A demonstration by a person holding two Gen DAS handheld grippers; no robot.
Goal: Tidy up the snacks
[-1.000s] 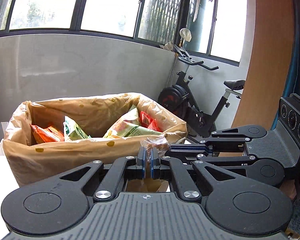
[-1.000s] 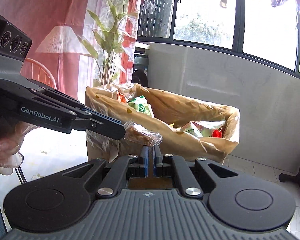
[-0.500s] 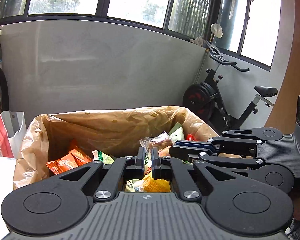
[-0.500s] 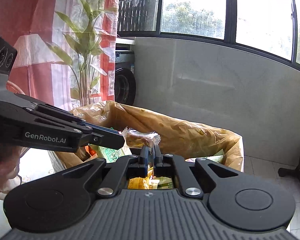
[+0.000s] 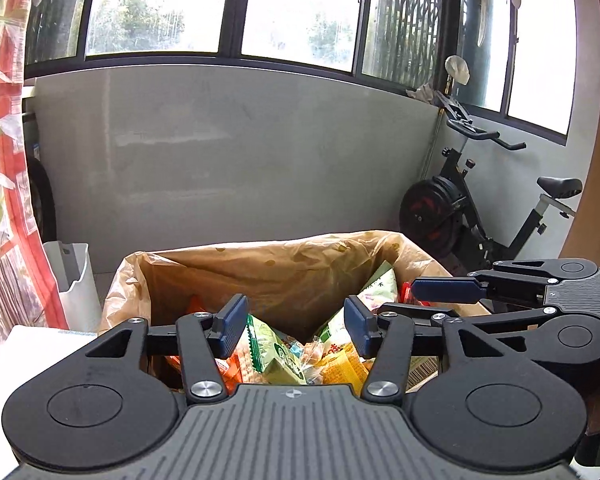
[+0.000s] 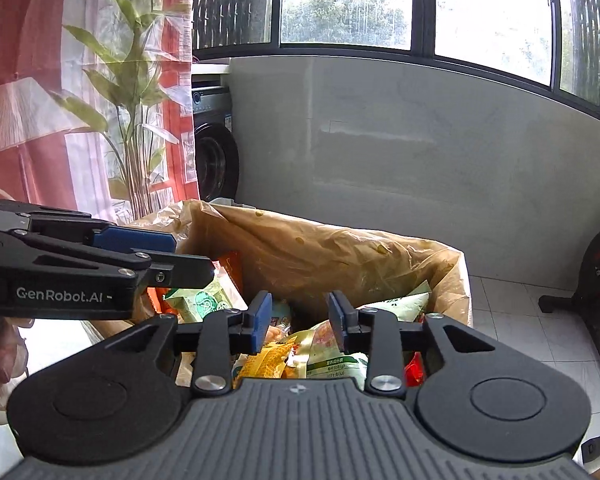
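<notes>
A box lined with a brown plastic bag (image 5: 284, 276) holds several snack packets, green (image 5: 274, 350), yellow (image 5: 340, 364) and orange (image 5: 228, 372). My left gripper (image 5: 295, 324) is open and empty above the box's near edge. My right gripper (image 6: 300, 320) is open and empty over the same bag (image 6: 340, 256), above yellow (image 6: 268, 360) and green (image 6: 336, 364) packets. Each gripper shows from the side in the other's view: the right one (image 5: 448, 300), the left one (image 6: 172, 256). The clear-wrapped snack is not held by either.
A white table edge (image 5: 28, 344) lies at the left. A white bin (image 5: 76, 284) stands behind it by a red curtain (image 6: 28, 112). An exercise bike (image 5: 480, 216) stands at the right, a washing machine (image 6: 214, 148) behind the bag, and a grey wall beyond.
Both grippers moved forward over the box and opened. The clear-wrapped snack they both held has dropped out of their fingers.
</notes>
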